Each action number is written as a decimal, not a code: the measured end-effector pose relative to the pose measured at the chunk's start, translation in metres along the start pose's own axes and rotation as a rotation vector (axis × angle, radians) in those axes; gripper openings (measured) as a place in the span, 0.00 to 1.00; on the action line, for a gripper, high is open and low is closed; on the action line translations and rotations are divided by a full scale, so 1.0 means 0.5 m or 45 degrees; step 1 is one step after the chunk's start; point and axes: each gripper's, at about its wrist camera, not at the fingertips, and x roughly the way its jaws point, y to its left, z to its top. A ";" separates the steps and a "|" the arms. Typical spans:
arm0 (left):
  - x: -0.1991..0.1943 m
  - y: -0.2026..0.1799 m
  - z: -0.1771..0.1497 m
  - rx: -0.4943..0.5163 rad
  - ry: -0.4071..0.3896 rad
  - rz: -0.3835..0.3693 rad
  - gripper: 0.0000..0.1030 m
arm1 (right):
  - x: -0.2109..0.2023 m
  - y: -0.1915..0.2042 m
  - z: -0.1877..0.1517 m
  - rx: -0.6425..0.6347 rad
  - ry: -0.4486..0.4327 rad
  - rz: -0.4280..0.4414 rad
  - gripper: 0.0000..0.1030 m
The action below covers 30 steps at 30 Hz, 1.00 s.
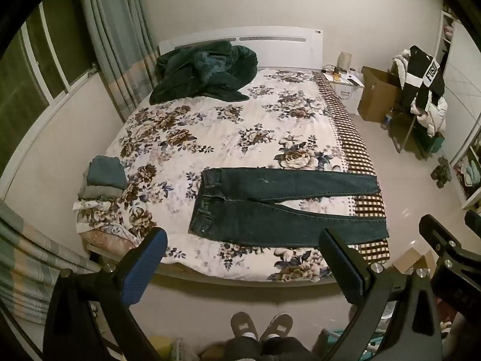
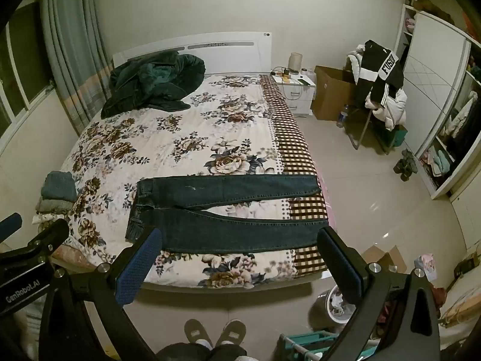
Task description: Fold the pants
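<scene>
Pants (image 1: 279, 204): dark denim jeans, laid flat across the near end of the bed (image 1: 240, 126), waistband toward the folded clothes stack (image 1: 103, 180), legs running out to the checked border of the bed cover. Legs parted in a narrow V from the crotch; far leg straight, near leg angled slightly toward the bed's foot edge. No fold made yet.

Handling, as judged: medium weight, limp but with some body; thick and stiff at waistband and seams; surface not slippery, unlikely to slide on the floral cover. Not fragile.

Recommended hold points: near-leg hem and near corner of the waistband, for carrying the near leg over onto the far leg. Pinch through full cloth thickness.

Left gripper (image 1: 243, 270): fingers spread wide, empty, held off the foot of the bed, clear of the pants.

Right gripper (image 2: 240, 270): fingers likewise spread wide, empty, same standoff.
</scene>
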 end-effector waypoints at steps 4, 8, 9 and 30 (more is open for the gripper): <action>0.001 0.000 0.001 -0.001 -0.008 0.001 1.00 | -0.001 0.001 0.003 0.001 0.002 -0.001 1.00; 0.000 0.000 0.001 -0.004 -0.015 0.004 1.00 | -0.004 0.004 0.004 -0.002 -0.005 -0.006 1.00; -0.006 0.004 0.007 -0.004 -0.016 0.003 1.00 | -0.005 0.004 0.005 -0.001 -0.005 -0.006 1.00; -0.007 0.010 0.011 -0.006 -0.030 -0.004 1.00 | -0.015 0.012 0.005 -0.007 -0.012 -0.007 1.00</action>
